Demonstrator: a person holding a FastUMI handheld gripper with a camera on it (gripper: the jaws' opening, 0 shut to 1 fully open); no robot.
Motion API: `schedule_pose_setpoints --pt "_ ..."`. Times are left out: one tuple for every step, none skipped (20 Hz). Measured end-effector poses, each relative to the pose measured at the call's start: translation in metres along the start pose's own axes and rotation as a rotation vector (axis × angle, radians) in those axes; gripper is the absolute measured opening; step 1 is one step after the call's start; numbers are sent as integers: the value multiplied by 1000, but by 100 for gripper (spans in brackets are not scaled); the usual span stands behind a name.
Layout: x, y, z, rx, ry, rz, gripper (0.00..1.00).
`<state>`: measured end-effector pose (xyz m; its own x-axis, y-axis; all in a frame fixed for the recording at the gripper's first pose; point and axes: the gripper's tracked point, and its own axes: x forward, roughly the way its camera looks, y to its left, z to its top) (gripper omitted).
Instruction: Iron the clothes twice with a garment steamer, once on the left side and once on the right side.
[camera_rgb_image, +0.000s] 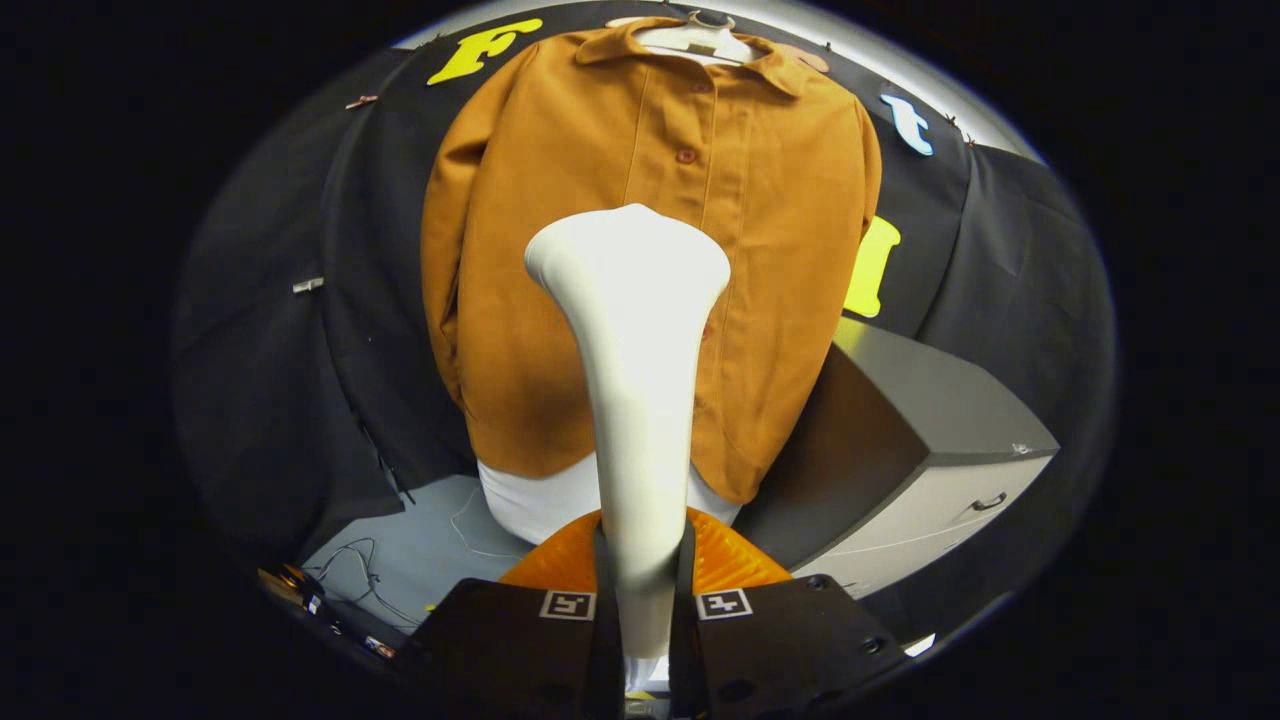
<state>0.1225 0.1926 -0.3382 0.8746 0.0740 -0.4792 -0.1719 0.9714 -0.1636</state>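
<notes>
Where tool (640, 600) clamps: steamer (635, 330).

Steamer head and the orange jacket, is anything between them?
Nothing shows between them in the gripper view: the white steamer, clamped in the gripper, has its head directly before the orange jacket; contact is unclear.

Recording booth: black cloth wall (300, 330), grey drawer cabinet (940, 430), loose cables (350, 570).

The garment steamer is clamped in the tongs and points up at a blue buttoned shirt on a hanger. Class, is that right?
Not quite: the shirt is orange-brown, not blue. The gripper view shows the white garment steamer clamped between the tongs, pointing up at the buttoned shirt on its hanger.
</notes>
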Motion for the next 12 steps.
schedule_pose_setpoints --pt "-7 -4 12 9 -22 0 21" --pt "-18 -9 27 17 -46 -3 21" --pt "-26 -15 40 23 -69 -6 21" --pt "-34 -21 55 38 -97 -5 22" --pt "-43 -28 70 53 -128 -7 21" --pt "-52 -36 83 64 -162 -12 21" --pt "-59 -44 98 68 -190 -18 21" --pt "-65 -54 111 69 -212 -21 21" --pt "-70 -61 122 73 -229 -24 22" --pt "-75 -68 131 83 -242 -29 21" --pt "-79 -75 139 90 -249 -37 21" --pt "-83 -83 146 102 -256 -46 21"
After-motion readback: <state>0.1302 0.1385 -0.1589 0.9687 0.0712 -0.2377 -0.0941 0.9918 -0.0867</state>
